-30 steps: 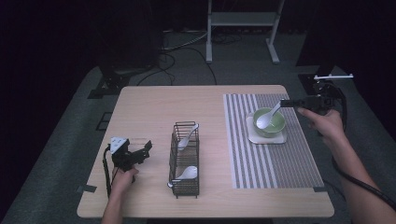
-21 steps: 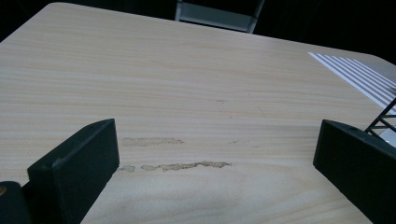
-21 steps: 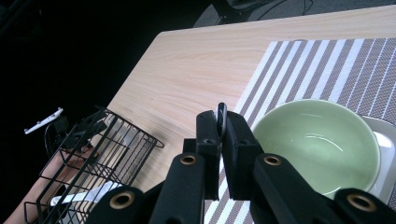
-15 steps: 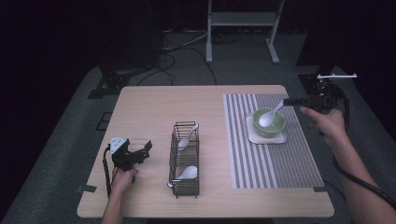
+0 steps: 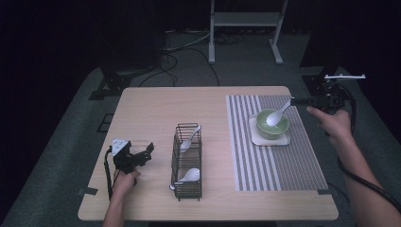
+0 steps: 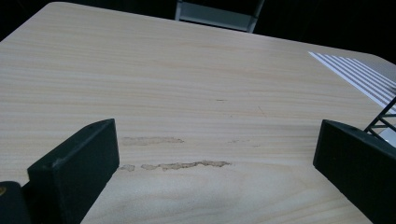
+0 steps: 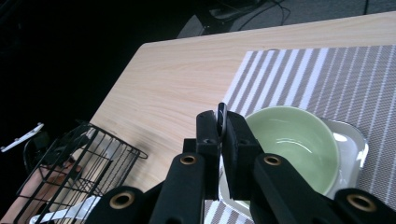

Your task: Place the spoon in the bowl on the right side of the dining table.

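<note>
My right gripper [image 5: 302,100] jaws are clamping the white ceramic spoon [image 5: 278,114] handle, scoop sitting in the green bowl [image 5: 273,124] at 2 o'clock on the counter [image 5: 151,113]. Left gripper [image 5: 142,156] is idling wide open, empty. Two white spoons [image 5: 189,175] are waiting in the black wire rack [image 5: 187,161], so I'm guessing one-third done.

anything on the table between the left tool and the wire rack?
Nothing. In the high view, bare wood separates the left tool from the rack. The left gripper view shows the same: only some faint smears on the table between its open jaws.
</note>
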Demonstrator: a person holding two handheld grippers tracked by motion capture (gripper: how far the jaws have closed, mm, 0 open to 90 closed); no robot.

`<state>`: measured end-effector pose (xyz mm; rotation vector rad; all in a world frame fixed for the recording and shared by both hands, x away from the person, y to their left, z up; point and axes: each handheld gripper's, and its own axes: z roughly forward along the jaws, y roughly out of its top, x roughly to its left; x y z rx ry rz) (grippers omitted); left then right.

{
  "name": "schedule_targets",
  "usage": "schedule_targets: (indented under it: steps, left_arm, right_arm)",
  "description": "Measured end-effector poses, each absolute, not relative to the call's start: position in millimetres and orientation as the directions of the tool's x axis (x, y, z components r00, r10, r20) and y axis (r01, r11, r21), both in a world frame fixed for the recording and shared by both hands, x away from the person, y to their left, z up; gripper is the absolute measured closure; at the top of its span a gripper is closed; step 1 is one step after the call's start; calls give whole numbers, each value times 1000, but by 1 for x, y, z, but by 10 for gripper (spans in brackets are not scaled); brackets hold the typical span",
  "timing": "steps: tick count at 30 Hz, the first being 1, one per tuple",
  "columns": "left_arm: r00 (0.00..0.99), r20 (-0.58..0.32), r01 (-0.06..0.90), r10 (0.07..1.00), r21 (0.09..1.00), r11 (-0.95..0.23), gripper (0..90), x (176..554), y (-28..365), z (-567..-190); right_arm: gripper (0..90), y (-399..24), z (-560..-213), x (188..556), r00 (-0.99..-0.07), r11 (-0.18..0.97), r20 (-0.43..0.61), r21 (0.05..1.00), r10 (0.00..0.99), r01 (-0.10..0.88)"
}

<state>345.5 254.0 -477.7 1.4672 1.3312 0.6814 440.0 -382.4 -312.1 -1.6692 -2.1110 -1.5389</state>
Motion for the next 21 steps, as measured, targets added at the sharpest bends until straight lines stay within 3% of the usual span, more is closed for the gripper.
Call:
schedule_targets:
  steps: [21]
  left_arm:
    - [236, -208, 386, 949, 916, 105, 0, 345, 254, -478]
  right_arm:
    - [852, -385, -340, 449, -361, -84, 555, 621, 750, 779]
